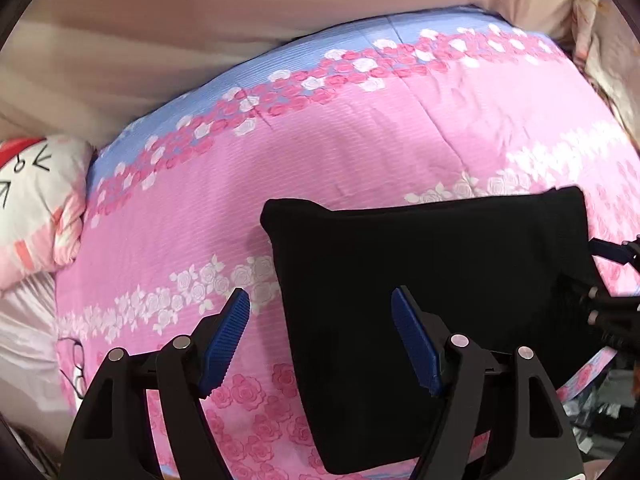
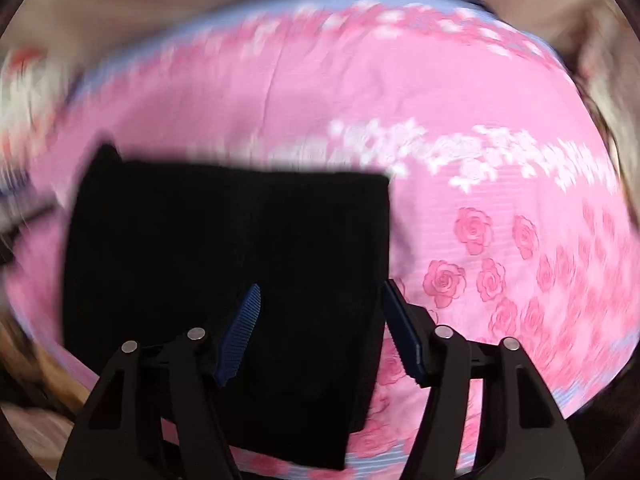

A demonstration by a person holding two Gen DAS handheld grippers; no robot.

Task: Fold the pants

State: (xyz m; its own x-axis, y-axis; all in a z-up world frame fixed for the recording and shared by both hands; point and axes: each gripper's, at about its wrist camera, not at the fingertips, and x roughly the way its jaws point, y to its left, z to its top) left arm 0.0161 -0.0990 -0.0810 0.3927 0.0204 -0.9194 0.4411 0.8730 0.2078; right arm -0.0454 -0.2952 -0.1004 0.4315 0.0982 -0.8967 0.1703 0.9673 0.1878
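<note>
Folded black pants on a rose-print bed.

A cartoon pillow (image 1: 36,204) sits at the far left beside the pink quilt (image 1: 360,136). The left tool (image 1: 320,304) hangs released, empty, over the left edge of the pants (image 1: 432,280); the right tool (image 2: 320,296) is likewise spread wide above their right edge.

A bed (image 1: 360,128) carries everything here, spread with a pink quilt (image 1: 180,240) printed in bands of pink and white roses, with a blue strip along its far edge. Black pants (image 1: 432,280), folded into a flat rectangle, lie directly on the quilt. A white-and-pink cartoon-face pillow (image 1: 36,208) sits at the bed's left side.
</note>
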